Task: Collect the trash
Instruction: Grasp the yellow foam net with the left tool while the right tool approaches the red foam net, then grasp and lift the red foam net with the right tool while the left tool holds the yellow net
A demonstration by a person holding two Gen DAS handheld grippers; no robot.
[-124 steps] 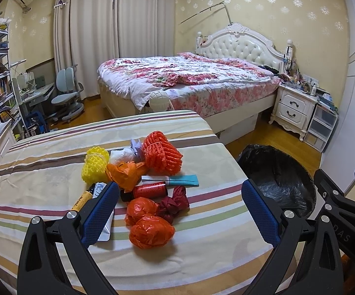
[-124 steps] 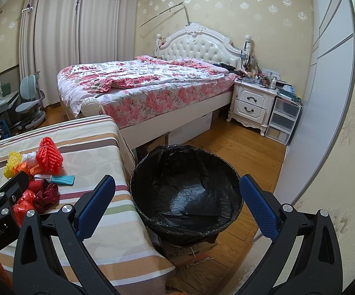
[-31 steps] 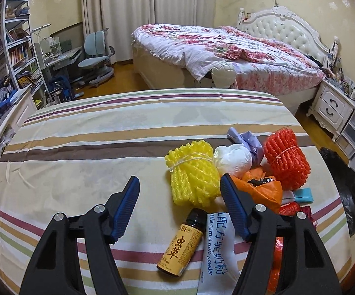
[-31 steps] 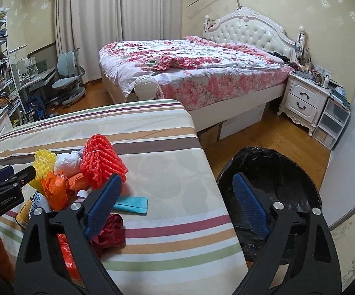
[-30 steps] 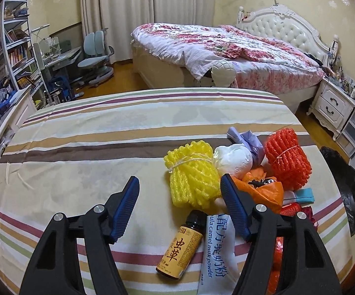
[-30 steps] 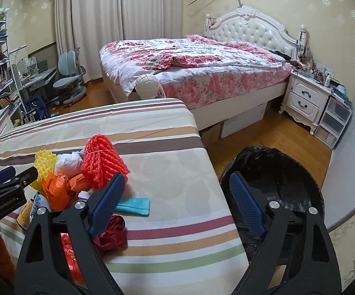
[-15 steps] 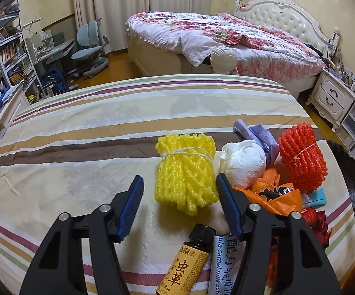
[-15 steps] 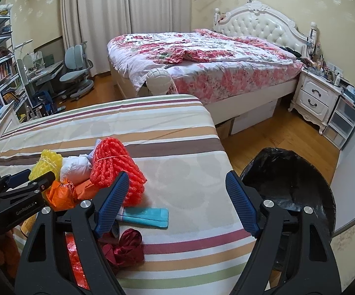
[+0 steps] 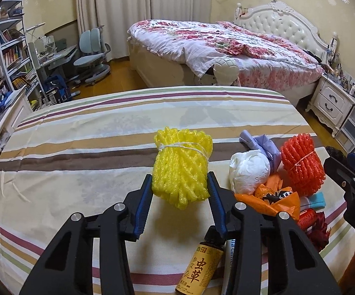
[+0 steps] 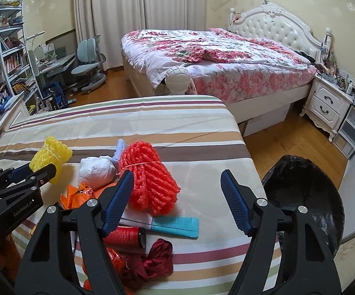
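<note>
On the striped table, the left gripper squeezes the yellow net bundle between its two blue pads. Just beside it lie a white ball of paper and an orange bag. Over the pile, the right gripper is spread wide, holding nothing, with the red net bundle by its left pad. Near the table's right side sits the black trash bin.

Two foam-net bundles — two grippers — one bin.
</note>
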